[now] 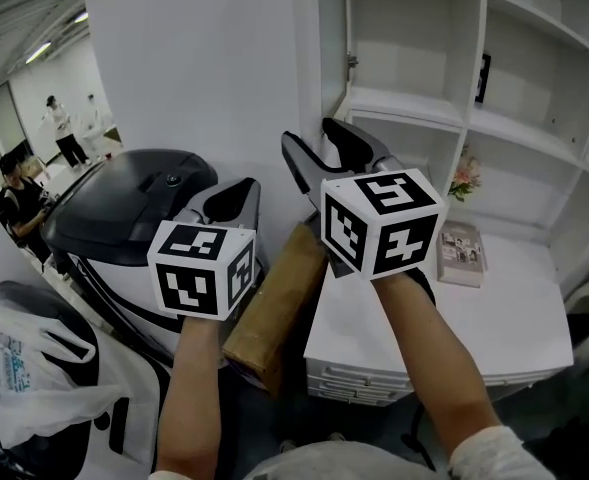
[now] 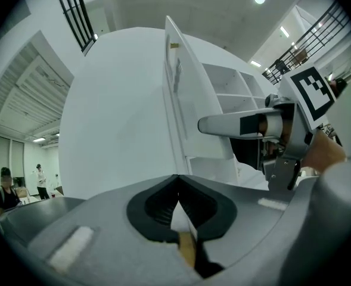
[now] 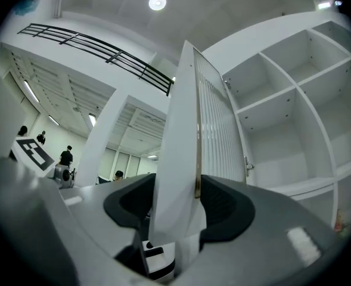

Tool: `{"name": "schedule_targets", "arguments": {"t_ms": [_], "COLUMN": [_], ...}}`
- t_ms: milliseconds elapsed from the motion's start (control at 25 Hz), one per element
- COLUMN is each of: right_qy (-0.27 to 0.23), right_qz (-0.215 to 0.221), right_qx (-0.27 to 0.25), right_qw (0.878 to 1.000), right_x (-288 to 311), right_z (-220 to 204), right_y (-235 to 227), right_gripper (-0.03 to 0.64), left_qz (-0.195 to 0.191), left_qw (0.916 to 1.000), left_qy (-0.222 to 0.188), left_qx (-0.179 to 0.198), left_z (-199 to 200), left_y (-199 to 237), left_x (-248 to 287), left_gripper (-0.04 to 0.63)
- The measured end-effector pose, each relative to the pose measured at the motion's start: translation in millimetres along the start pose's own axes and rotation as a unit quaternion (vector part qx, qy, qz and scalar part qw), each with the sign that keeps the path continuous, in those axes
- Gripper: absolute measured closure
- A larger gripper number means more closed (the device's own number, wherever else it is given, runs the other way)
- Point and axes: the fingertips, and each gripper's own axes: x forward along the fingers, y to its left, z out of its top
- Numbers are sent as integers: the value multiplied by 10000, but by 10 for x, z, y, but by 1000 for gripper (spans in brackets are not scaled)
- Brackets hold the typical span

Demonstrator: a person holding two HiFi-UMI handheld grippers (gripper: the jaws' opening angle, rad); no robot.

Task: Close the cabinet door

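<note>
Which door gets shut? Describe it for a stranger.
Find the tall white open-shelf cabinet. Hinged on its left side is a flat white door with a ribbed inner panel, swung open. Only its edge sits between the jaws of the right hand-held gripper.

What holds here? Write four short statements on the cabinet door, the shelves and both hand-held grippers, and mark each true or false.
1. The white cabinet door stands open, swung away from the shelves. True.
2. The right hand-held gripper has the door's free edge between its jaws, pads against it. True.
3. The left hand-held gripper has its jaws spread wide around the door. False: its jaws are together and hold nothing; the door stands ahead of it.
4. The white shelves are packed full of books. False: most compartments look bare; a small bunch of flowers is visible in a lower one.
</note>
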Motion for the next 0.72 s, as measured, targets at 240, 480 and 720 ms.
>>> {"name": "schedule_targets", "arguments": {"t_ms": [240,480,720], "right_qy": [1,-7,-47], "right_qz": [-122,-178,-284], "right_qx": [115,226,306], "right_qw": [9999,9996,9991], "right_x": [-26,-68,-168], "right_z": [4,1,25], "right_y": [-26,-56,-137], "right_gripper": [398,400,411], "left_qz": [-219,-526,-873], "left_qw": [9997,9985,9960], "left_qy": [-74,-141,-187], "left_qx": [24,60,105], "left_z": [39,51,70], "left_y": [19,-22,-143], "left_x": [46,104,176], "left_gripper": [595,595,595]}}
